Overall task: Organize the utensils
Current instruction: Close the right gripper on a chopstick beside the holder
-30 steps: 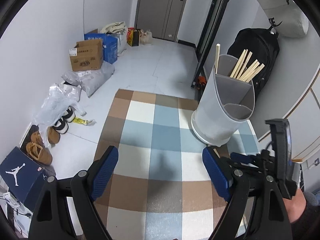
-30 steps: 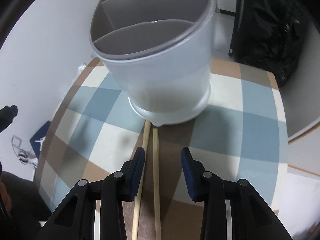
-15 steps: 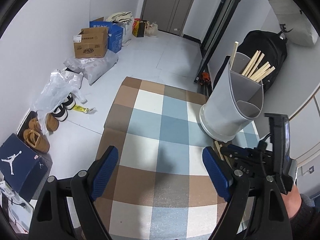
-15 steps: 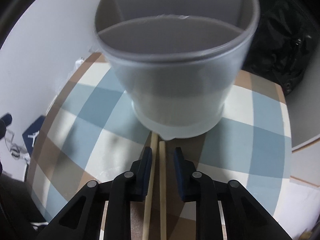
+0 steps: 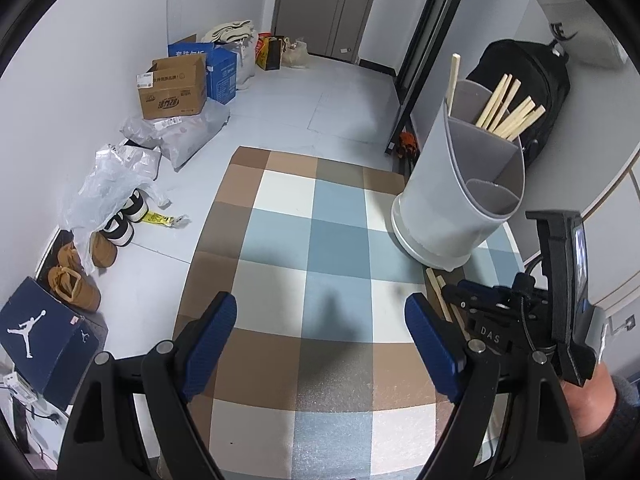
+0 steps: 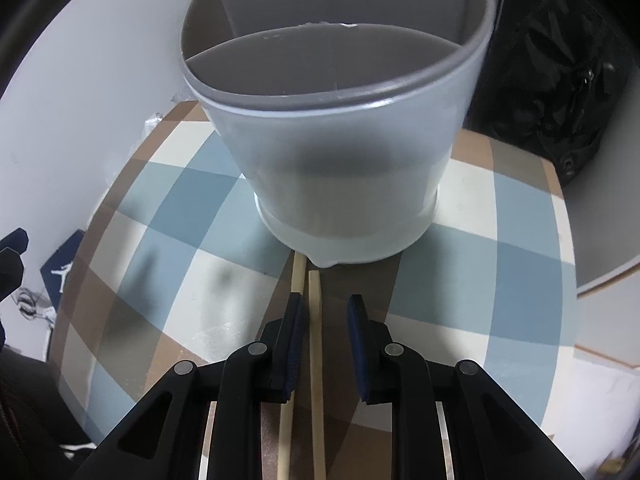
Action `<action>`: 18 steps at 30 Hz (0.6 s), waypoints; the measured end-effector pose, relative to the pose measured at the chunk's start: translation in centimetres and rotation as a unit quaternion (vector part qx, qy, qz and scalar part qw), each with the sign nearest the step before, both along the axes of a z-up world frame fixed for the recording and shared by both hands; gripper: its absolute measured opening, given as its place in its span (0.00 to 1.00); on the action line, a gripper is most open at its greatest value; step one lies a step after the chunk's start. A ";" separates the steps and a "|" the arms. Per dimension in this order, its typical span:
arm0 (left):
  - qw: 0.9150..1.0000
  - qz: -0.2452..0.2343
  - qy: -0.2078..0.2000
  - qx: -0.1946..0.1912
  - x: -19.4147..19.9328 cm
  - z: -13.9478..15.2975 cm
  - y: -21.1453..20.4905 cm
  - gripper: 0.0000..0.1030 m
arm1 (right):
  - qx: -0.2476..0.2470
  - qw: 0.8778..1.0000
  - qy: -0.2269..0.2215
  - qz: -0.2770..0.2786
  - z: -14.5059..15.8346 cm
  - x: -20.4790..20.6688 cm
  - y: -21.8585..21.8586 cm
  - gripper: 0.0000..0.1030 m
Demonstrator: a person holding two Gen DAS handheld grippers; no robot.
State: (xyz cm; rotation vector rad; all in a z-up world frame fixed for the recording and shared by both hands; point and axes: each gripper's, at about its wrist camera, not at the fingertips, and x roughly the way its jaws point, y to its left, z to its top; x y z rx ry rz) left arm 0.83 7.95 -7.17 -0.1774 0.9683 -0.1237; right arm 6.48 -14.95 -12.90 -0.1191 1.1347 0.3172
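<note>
A pale grey utensil holder with dividers stands on the checked tablecloth; several wooden chopsticks stick out of its back compartment. Two loose chopsticks lie on the cloth just in front of its base. My right gripper points down over them with its jaws narrow. One chopstick runs between the pads with a gap on its right side. The other chopstick passes under the left finger. The holder fills that view. My left gripper hovers wide open over the cloth with nothing in it.
The table's left edge drops to a floor with a cardboard box, plastic bags, shoes and a blue shoe box. A black backpack leans behind the holder. A person's hand grips the right tool.
The right jaws have narrowed around the loose chopsticks, and the right gripper has edged toward the holder. The left gripper has stayed wide open and nearly still.
</note>
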 end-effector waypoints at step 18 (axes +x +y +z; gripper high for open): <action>1.000 0.004 0.020 0.004 0.7 -0.4 -1.9 0.80 | 0.023 0.997 0.038 -0.069 -0.5 -0.5 -4.4 0.04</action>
